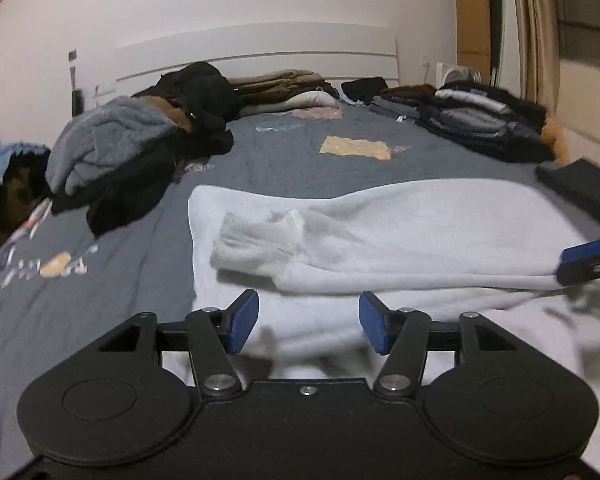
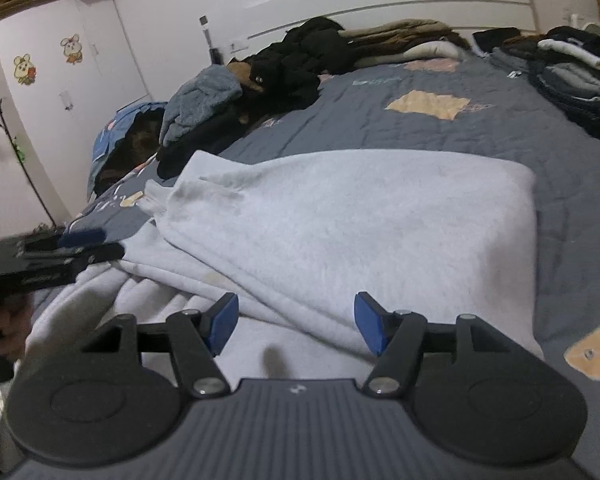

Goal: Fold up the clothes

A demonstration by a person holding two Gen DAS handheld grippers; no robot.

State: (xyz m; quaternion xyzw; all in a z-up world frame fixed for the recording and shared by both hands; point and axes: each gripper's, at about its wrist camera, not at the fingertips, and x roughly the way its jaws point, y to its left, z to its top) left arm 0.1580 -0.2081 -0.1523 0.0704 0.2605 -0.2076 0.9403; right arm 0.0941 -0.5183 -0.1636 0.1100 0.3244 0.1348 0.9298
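A pale grey sweatshirt [image 1: 400, 236] lies partly folded on the grey bedspread [image 1: 292, 160], one ribbed cuff [image 1: 256, 246] laid across it. My left gripper [image 1: 309, 322] is open and empty just above the sweatshirt's near edge. My right gripper [image 2: 296, 322] is open and empty over the near edge of the same sweatshirt [image 2: 360, 216]. The right gripper shows at the right edge of the left wrist view [image 1: 592, 258]. The left gripper shows at the left of the right wrist view [image 2: 60, 256].
A heap of unfolded grey and black clothes [image 1: 132, 160] lies at the bed's left. Folded stacks [image 1: 484, 120] sit at the back right, more [image 1: 288, 90] by the headboard [image 1: 260, 52]. A dark item [image 1: 580, 188] lies at the right. A wardrobe [image 2: 72, 60] stands left.
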